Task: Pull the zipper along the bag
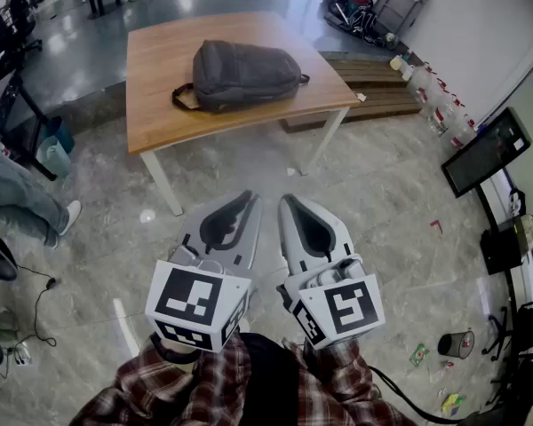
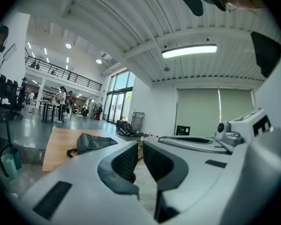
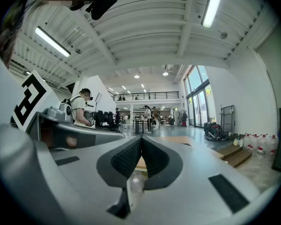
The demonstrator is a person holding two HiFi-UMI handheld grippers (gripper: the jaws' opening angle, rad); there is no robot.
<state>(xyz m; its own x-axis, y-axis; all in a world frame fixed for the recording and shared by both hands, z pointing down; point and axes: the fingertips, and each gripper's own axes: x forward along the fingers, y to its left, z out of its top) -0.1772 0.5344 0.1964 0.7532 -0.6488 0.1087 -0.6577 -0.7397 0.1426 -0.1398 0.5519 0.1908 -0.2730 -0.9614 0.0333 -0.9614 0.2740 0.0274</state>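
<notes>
A grey backpack (image 1: pixel 244 74) lies on its side on a wooden table (image 1: pixel 160 105), its strap loop hanging toward the table's left. Both grippers are held close to my body, over the floor and well short of the table. My left gripper (image 1: pixel 250 199) has its jaws drawn together with only a thin slit between the pads, and nothing is in them. My right gripper (image 1: pixel 284 201) is shut and empty, its tips touching. The left gripper view shows its gripper (image 2: pixel 139 146) with the backpack (image 2: pixel 94 142) far off on the table (image 2: pixel 56 149). In the right gripper view that gripper (image 3: pixel 141 139) hides the bag.
A low wooden platform (image 1: pixel 373 87) and several plastic bottles (image 1: pixel 435 105) lie right of the table. A black monitor (image 1: pixel 489 149) stands at the right wall. A seated person's legs (image 1: pixel 18 193) and floor cables (image 1: pixel 40 304) are at the left. A small bin (image 1: pixel 457 343) sits at lower right.
</notes>
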